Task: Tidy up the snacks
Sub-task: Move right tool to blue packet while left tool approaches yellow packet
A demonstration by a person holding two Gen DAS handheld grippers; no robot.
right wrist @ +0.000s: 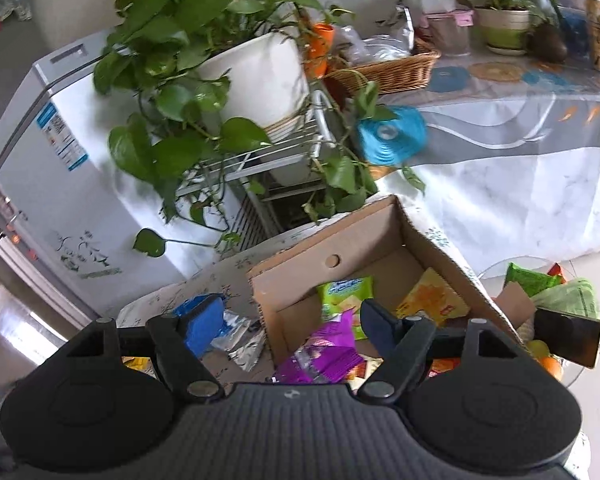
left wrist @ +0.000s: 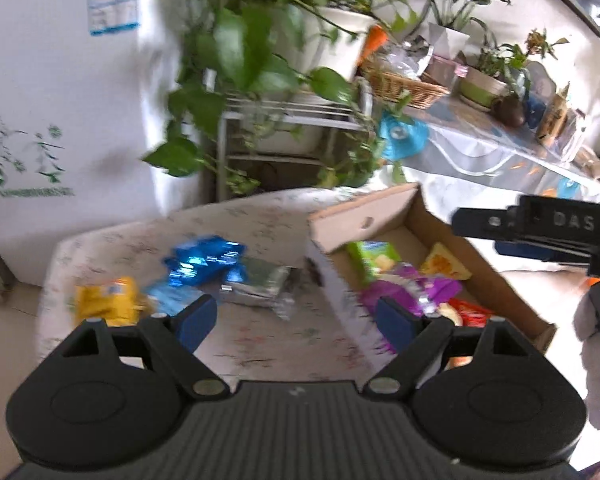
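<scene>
Both sets of jaws stand spread and hold nothing: the left gripper (left wrist: 296, 320) hangs above the worktop (left wrist: 260, 332), the right gripper (right wrist: 284, 324) over the cardboard box (right wrist: 384, 224). No earlier view is given. Loose on the worktop lie a blue packet (left wrist: 204, 260), a silver packet (left wrist: 260, 284) and a yellow packet (left wrist: 108, 300); a purple packet (right wrist: 324, 350) already sits in the box. These look light, crinkly and slippery, so pinching across a flat sealed edge seems safest.
</scene>
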